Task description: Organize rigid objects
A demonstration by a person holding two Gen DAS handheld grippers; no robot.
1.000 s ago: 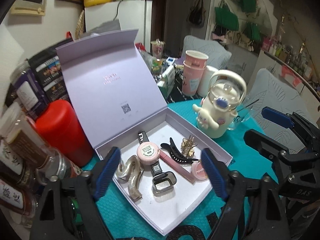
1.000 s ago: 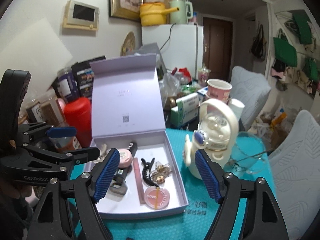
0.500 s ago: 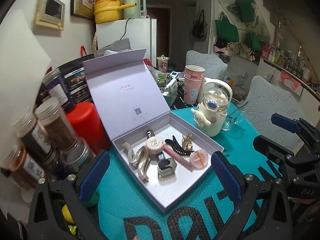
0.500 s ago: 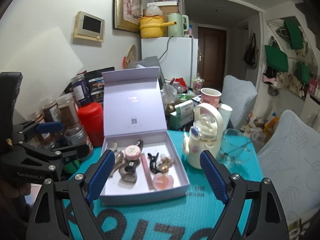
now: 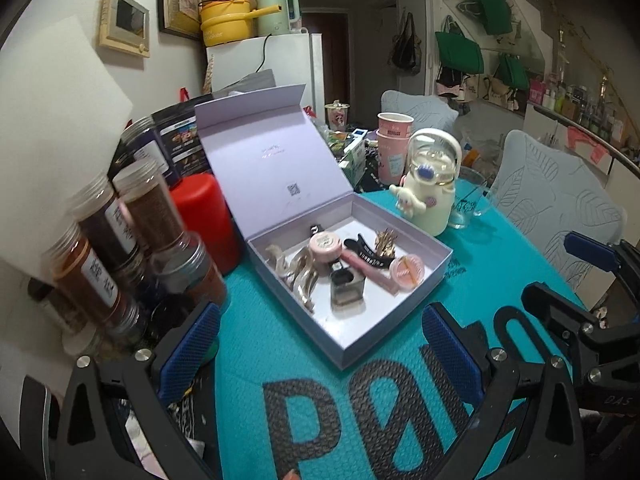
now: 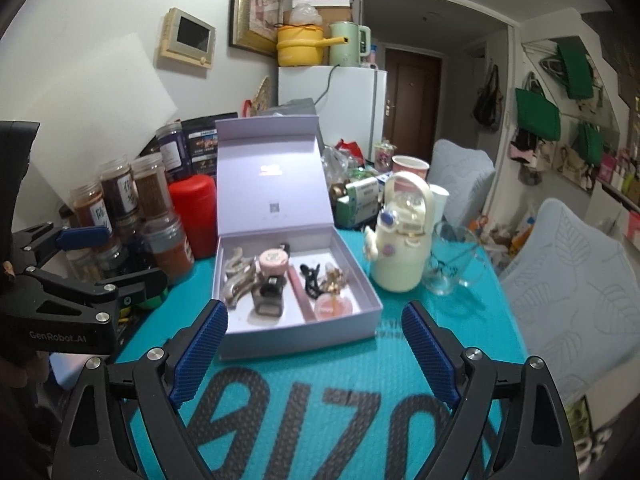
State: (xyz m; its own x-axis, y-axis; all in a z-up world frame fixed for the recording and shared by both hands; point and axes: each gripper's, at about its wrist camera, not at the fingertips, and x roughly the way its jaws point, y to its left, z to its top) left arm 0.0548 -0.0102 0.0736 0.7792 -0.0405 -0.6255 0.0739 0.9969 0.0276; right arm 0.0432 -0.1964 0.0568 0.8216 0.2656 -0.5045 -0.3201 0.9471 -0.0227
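An open lilac box (image 5: pixel 436 264) (image 6: pixel 362 326) with its lid upright stands on the teal mat. In it lie pale wavy hair clips (image 5: pixel 298 272) (image 6: pixel 236 280), a round pink jar (image 5: pixel 325 245) (image 6: pixel 273 261), a square perfume bottle (image 5: pixel 346 289) (image 6: pixel 269 300), a pink tube (image 5: pixel 370 270) (image 6: pixel 300 292), a black claw clip (image 5: pixel 366 251) (image 6: pixel 310 280), a gold clip (image 5: pixel 385 239) (image 6: pixel 333 280) and a pink compact (image 5: pixel 407 273) (image 6: pixel 333 305). My left gripper (image 5: pixel 320 354) is open and empty, back from the box's near corner. My right gripper (image 6: pixel 316 354) is open and empty, just short of the box front.
Spice jars (image 5: pixel 120 224) (image 6: pixel 132 196) and a red canister (image 5: pixel 206 220) (image 6: pixel 192 212) crowd the box's left. A cream character bottle (image 5: pixel 430 188) (image 6: pixel 402 240), a glass mug (image 6: pixel 448 260) and pink paper cups (image 5: pixel 392 144) stand right. The other gripper shows in each view (image 5: pixel 592 300) (image 6: pixel 64 280).
Both grippers have drawn back from the box and risen; the box now looks smaller and farther. Both stayed open and empty. Nothing in the box moved.
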